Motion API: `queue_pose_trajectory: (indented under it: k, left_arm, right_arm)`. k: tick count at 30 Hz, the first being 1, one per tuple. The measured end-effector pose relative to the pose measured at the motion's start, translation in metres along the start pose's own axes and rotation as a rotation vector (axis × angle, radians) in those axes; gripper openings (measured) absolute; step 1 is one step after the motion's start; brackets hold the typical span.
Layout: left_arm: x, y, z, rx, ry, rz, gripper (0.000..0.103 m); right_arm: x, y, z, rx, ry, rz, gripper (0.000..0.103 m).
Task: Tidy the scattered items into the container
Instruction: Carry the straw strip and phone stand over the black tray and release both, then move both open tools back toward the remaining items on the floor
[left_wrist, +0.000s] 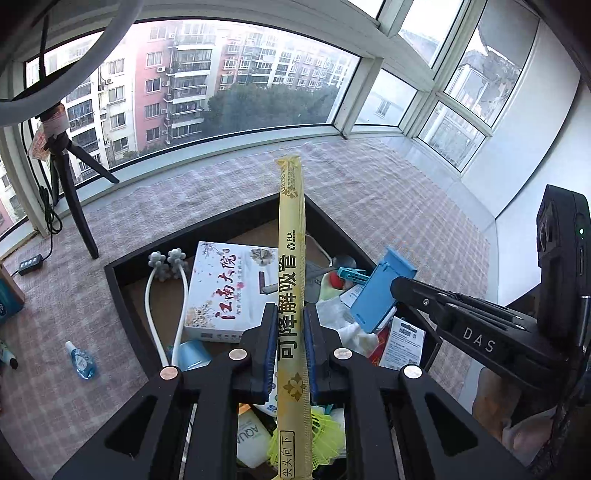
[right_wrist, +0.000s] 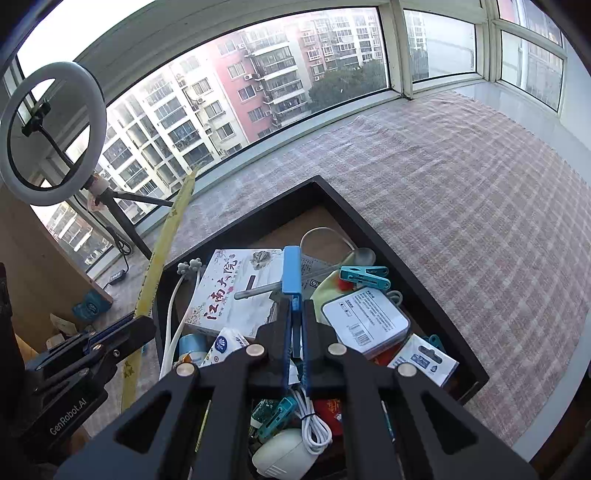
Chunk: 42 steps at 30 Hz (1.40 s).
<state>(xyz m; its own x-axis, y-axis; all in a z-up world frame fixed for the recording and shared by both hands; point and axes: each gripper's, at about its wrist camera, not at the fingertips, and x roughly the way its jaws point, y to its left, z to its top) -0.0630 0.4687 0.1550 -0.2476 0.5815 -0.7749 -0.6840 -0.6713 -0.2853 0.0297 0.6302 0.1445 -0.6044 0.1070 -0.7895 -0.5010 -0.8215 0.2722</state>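
Observation:
A black tray (left_wrist: 122, 275) (right_wrist: 373, 225) on the checked cloth holds several items, among them a white printed box (left_wrist: 229, 291) (right_wrist: 236, 291) and a teal clothes peg (right_wrist: 364, 276). My left gripper (left_wrist: 290, 312) (right_wrist: 142, 323) is shut on a long yellow straw packet (left_wrist: 291, 236) (right_wrist: 166, 240), which stands up over the tray's near left part. My right gripper (right_wrist: 295, 306) (left_wrist: 397, 291) is shut on a flat blue plastic piece (right_wrist: 291, 273) (left_wrist: 380, 291) held above the tray's contents. Outside the tray, a small blue bottle (left_wrist: 82, 360) lies on the cloth to the left.
A ring light (right_wrist: 51, 133) on a black tripod (left_wrist: 75, 199) stands at the window on the left, its cable switch (left_wrist: 30, 264) on the cloth. A marker (left_wrist: 9, 357) and a blue carton (left_wrist: 8, 301) lie at the far left. A cardboard box (right_wrist: 33, 254) stands there too.

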Motion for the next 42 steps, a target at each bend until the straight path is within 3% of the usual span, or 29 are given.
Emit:
queue_pose_trajectory:
  k: [1, 2, 3, 4, 13, 20, 29, 42]
  left_arm:
    - [0.003, -0.004, 0.001, 0.001, 0.014, 0.001, 0.035]
    - [0.004, -0.006, 0.001, -0.001, 0.014, 0.011, 0.044]
    - [0.004, -0.007, 0.001, 0.001, 0.007, 0.015, 0.043]
    - [0.003, -0.007, 0.001, 0.003, 0.004, 0.021, 0.043]
    - [-0.014, 0.023, -0.008, -0.034, -0.012, 0.072, 0.042]
    - [-0.047, 0.082, -0.026, -0.095, -0.039, 0.153, 0.042]
    - [-0.102, 0.187, -0.072, -0.291, -0.072, 0.287, 0.042]
    - [-0.179, 0.295, -0.150, -0.546, -0.128, 0.457, 0.042]
  right_arm:
    - [-0.001, 0.000, 0.000, 0.000, 0.001, 0.002, 0.020]
    - [-0.002, -0.001, 0.000, 0.001, -0.001, -0.001, 0.030]
    - [-0.004, -0.001, 0.000, 0.003, -0.010, -0.004, 0.048]
    - [-0.007, -0.001, 0.000, 0.004, -0.022, -0.001, 0.051]
    - [-0.004, 0.009, -0.001, -0.005, -0.022, 0.025, 0.051]
    - [0.001, 0.046, -0.008, -0.081, -0.004, 0.076, 0.051]
    - [0.011, 0.112, -0.030, -0.223, 0.046, 0.165, 0.051]
    - [0.029, 0.222, -0.062, -0.430, 0.127, 0.241, 0.051]
